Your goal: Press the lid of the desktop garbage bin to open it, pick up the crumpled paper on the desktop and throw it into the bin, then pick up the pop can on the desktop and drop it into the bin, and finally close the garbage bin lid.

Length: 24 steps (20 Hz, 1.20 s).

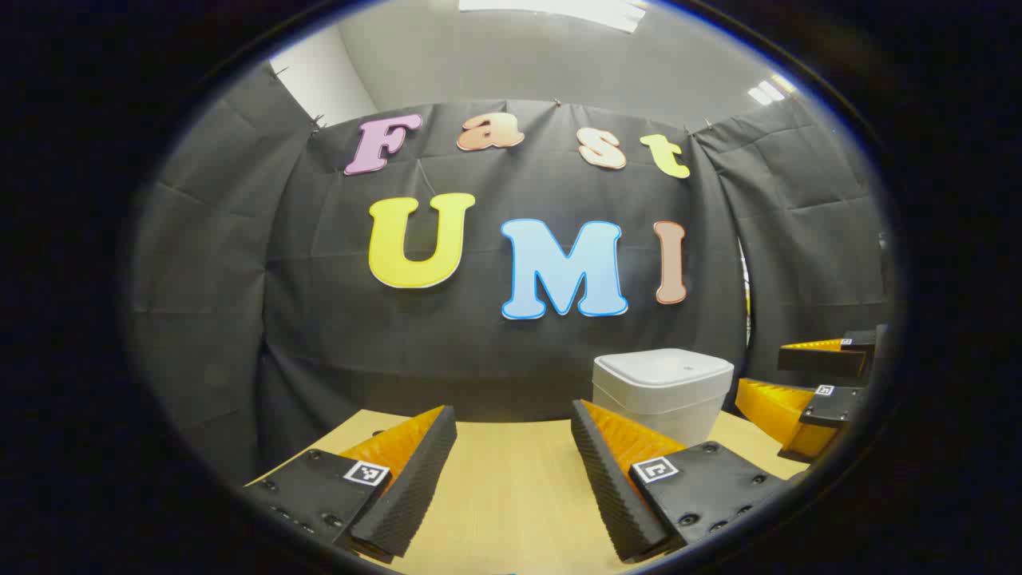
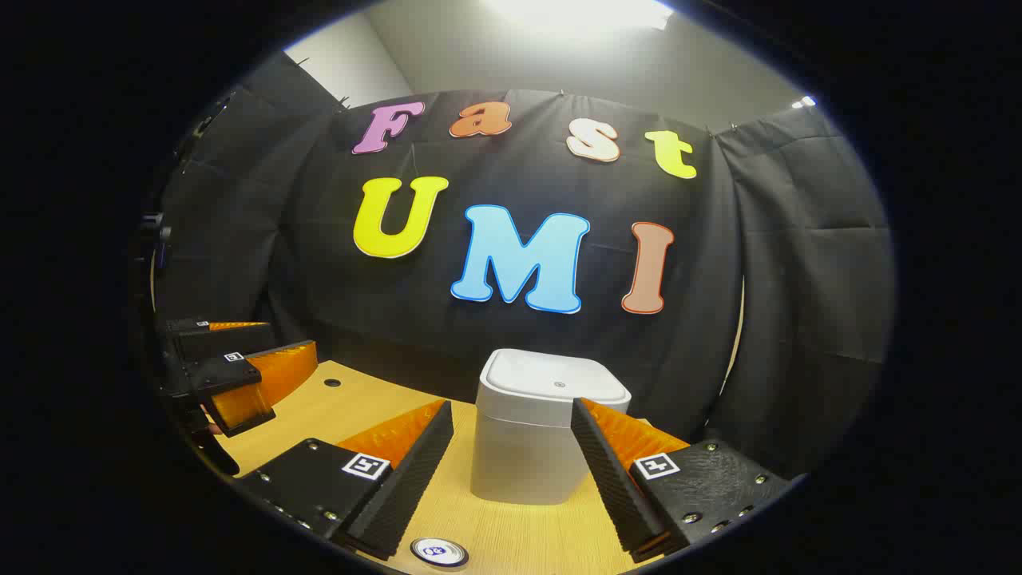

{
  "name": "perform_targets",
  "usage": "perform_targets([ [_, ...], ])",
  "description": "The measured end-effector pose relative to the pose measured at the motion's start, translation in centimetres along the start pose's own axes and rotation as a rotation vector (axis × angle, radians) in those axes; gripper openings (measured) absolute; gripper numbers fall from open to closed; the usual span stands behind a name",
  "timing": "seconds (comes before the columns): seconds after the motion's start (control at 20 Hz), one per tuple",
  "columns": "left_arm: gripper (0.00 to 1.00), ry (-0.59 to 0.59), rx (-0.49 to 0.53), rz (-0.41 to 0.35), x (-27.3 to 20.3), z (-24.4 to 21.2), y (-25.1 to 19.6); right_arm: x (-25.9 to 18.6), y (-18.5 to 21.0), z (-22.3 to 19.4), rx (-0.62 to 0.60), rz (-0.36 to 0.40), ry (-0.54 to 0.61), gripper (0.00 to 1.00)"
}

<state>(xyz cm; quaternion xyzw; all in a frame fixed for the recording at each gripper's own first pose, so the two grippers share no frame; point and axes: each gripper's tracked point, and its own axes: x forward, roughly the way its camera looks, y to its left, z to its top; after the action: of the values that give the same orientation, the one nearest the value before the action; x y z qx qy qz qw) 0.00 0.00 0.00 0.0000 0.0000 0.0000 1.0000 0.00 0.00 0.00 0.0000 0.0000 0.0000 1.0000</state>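
Observation:
The white desktop bin [image 2: 527, 455] stands on the wooden table [image 2: 359, 407], its lid [image 2: 555, 377] down flat. It is straight ahead of my right gripper [image 2: 511, 406], which is open and holds nothing, its fingers apart on either side of the bin's front. The top of a pop can [image 2: 439, 551] peeks in just below my right gripper's left finger. In the left gripper view the bin [image 1: 663, 391] sits ahead to the right. My left gripper [image 1: 512, 411] is open over bare table [image 1: 511, 479]. The right gripper [image 1: 765, 371] shows beside the bin.
The black cloth wall hangs close behind the bin. A small dark hole [image 2: 331, 383] marks the tabletop near the left gripper [image 2: 287, 339], which hovers at the left edge of the right gripper view.

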Motion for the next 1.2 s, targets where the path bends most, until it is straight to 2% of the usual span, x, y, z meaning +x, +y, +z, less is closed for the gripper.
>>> perform_targets([
  [0.3,0.95,0.002,-0.004,-0.022,-0.4,-0.1,-0.5,-0.6,-0.2,-0.2,0.002,-0.013,0.004,0.96],
  [0.45,0.95,0.004,-0.005,-0.029,-0.4,0.0,-0.6,-0.8,-0.4,-0.1,0.006,-0.023,0.006,0.90],
  [0.6,0.95,0.008,-0.009,-0.034,-0.7,-0.2,-0.7,-1.0,-0.5,-0.4,0.008,-0.026,0.011,0.90],
  [0.65,0.95,0.011,-0.010,-0.035,-0.7,-0.2,-0.7,-1.1,-0.6,-0.4,0.005,-0.032,0.012,0.83],
  [0.8,0.95,0.016,-0.011,-0.038,-0.9,-0.5,-0.7,-1.3,-0.8,-0.7,-0.002,-0.041,0.021,0.76],
  [0.85,0.95,0.016,-0.009,-0.038,-0.9,-0.3,-0.7,-1.2,-0.6,-0.8,-0.003,-0.041,0.024,0.55],
  [0.9,0.95,0.016,-0.008,-0.037,-1.0,-0.3,-0.6,-1.2,-0.5,-0.9,-0.004,-0.036,0.026,0.52],
  [1.05,0.95,0.017,-0.009,-0.035,-1.2,-0.4,-0.5,-1.3,-0.3,-1.1,0.004,-0.027,0.039,0.52],
  [1.1,0.95,0.017,-0.009,-0.034,-1.2,-0.4,-0.5,-1.8,-0.2,-1.1,0.012,-0.021,0.036,0.35],
  [1.15,0.95,0.017,-0.009,-0.032,-1.3,-0.4,-0.4,-1.2,-0.1,-1.5,0.017,-0.017,0.044,0.31],
  [1.2,0.95,0.018,-0.010,-0.030,-1.4,-0.6,-0.3,-1.6,-1.1,-1.6,0.016,-0.047,0.048,0.31],
])
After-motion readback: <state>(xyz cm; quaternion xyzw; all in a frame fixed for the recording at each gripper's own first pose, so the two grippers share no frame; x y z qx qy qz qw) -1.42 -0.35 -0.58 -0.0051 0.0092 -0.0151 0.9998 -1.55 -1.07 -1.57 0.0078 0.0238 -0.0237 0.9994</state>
